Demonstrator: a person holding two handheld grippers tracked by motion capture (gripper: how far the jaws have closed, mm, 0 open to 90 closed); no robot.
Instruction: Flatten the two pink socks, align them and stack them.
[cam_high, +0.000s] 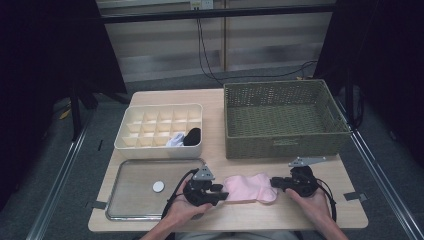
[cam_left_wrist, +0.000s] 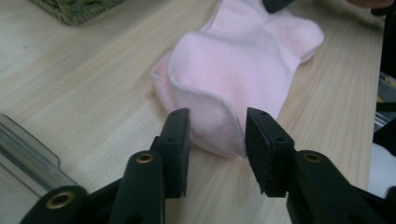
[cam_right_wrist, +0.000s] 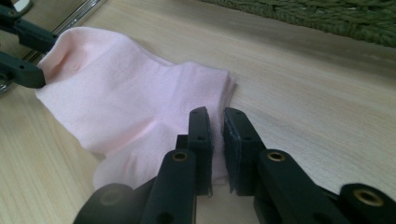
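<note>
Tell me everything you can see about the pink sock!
The pink sock is a short ankle sock of soft, fleecy-looking cloth. It lies flat on the wooden table, near the front edge, between the two grippers. Its open cuff, edged with a thin seam, points to the left gripper, whose jaws stand apart on either side of the cuff's rim. At the other end, the right gripper has its jaws nearly together over the sock's edge.

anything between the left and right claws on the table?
Yes: the pink sock spans the stretch from the left claw to the right claw, lying flat on the table, clearest in the high view.
</note>
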